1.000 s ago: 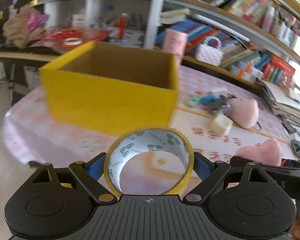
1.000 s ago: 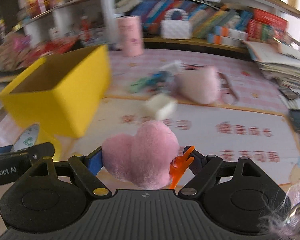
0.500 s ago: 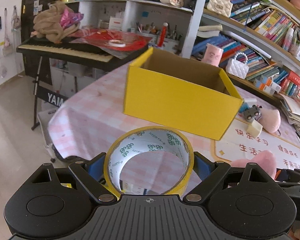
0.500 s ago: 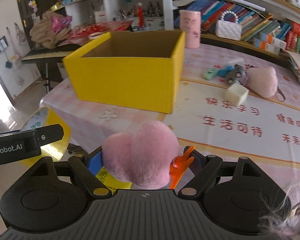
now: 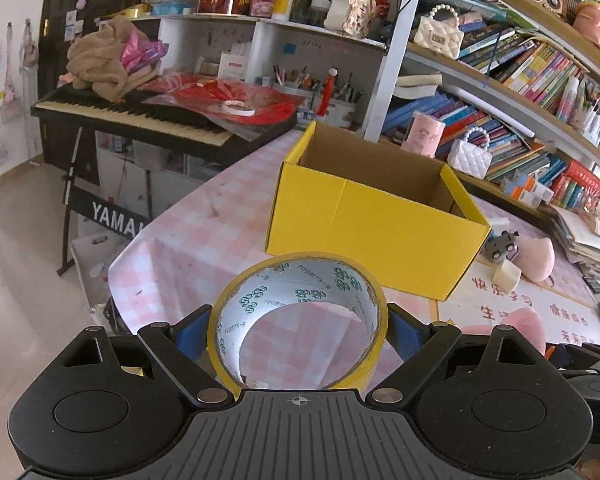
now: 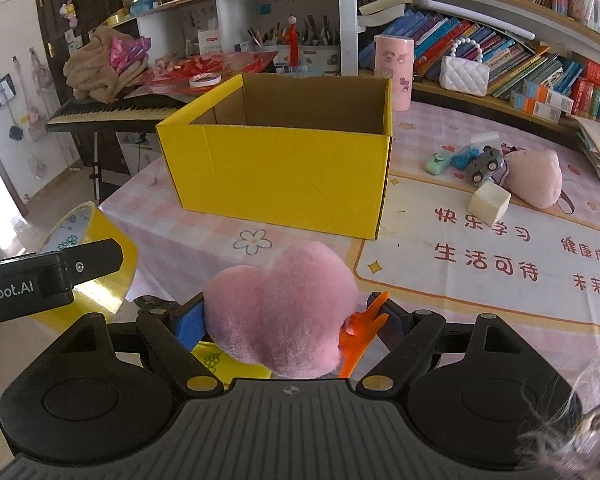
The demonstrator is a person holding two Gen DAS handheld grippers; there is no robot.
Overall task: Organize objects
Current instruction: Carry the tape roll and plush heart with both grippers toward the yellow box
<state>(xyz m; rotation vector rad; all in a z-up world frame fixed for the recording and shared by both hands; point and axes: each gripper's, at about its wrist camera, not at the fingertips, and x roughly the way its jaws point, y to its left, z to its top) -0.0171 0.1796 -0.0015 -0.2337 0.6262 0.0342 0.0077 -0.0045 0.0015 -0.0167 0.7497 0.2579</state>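
Right now both claws are loaded and held in the air near the front-left edge of the bench [image 6: 480, 320], short of the yellow box [image 6: 284, 172]. The left claw [image 5: 298, 328] stands wide with its pads pressed on either side of a roll of yellow tape [image 5: 298, 308], whose open core faces forward. The right claw [image 6: 284, 316] is likewise spread broadly and grips a pink plush heart [image 6: 282, 304], with a small orange piece [image 6: 360, 328] sticking out at its right side.

The box sits open-topped and looks empty from these angles, farther in on the bench and a little right of the left claw. Beyond it to the right lie things not yet gathered: a second pink plush [image 6: 534, 178], a pale cube [image 6: 489, 203], a grey toy car [image 6: 485, 166] and two small blue-green items [image 6: 452, 160].

So the step in hand appears to be carrying both items to the box. Next, each claw needs to go forward and up until it is clear above the box rim, then let go so the tape and plush drop inside without the two claws colliding, since they hang just beside each other.
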